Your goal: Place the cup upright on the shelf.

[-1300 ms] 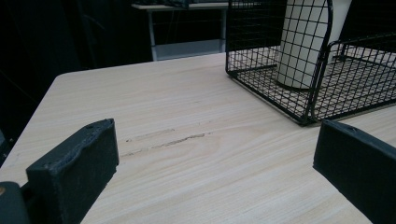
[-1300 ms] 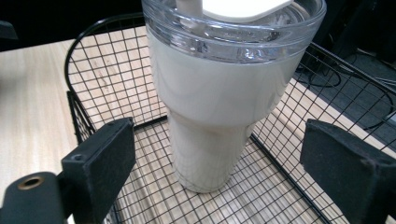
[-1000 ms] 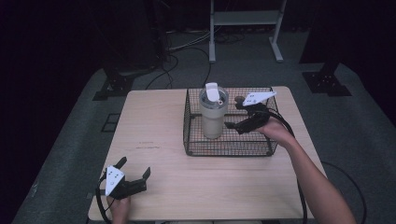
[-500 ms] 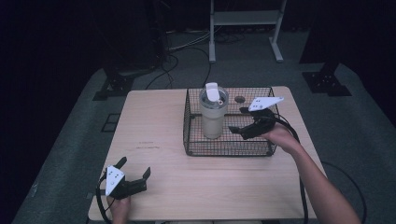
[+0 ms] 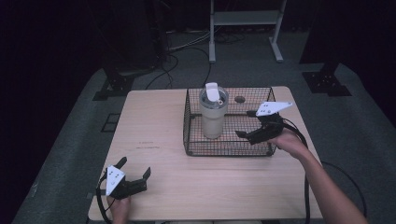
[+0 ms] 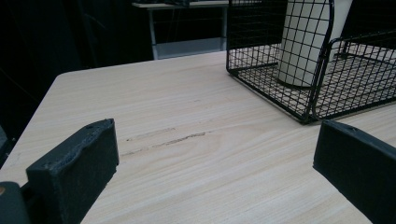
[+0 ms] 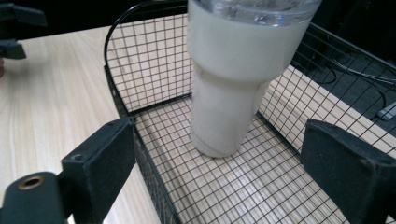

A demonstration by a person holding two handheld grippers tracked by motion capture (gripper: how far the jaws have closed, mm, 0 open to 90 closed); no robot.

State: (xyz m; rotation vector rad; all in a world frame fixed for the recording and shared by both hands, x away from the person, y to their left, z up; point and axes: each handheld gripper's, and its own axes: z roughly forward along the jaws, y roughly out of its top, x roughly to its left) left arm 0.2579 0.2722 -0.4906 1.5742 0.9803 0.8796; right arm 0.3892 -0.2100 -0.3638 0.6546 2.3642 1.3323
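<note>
Tumbler (image 5: pixel 214 114) stands upright inside the black wire basket (image 5: pixel 196 150), on its left half, w/ a clear lid and a white flip tab on top. Cream body, narrower at the base; base sits flat on the basket's mesh floor.

Right gripper (image 5: pixel 246 124) hangs over the basket's right half, held in the person's right hand (image 5: pixel 287 141), pointing left toward the tumbler. Jaws wide apart, nothing between them. In the right gripper view the tumbler (image 7: pixel 233 79) sits ahead of the jaws, roughly centred on the gap, but apart from both – no contact. Left jaw in that view is at the basket's near wall (image 7: pixel 122 100), right jaw is over the mesh floor.

Left gripper (image 5: pixel 135 175) rests low at the counter's (image 5: pixel 154 126) near left corner, well apart from the basket, gripped by the left hand (image 5: pixel 119 207). Jaws wide open, empty, w/ bare wood between them. In the left gripper view the basket (image 6: pixel 308 100) and the tumbler's lower body (image 6: pixel 303 44) show far ahead, up and to the right of the gap.

Small dark round item (image 5: pixel 240 99) lies at the back of the basket, behind and to the right of the tumbler; too small to tell what it is.
</note>
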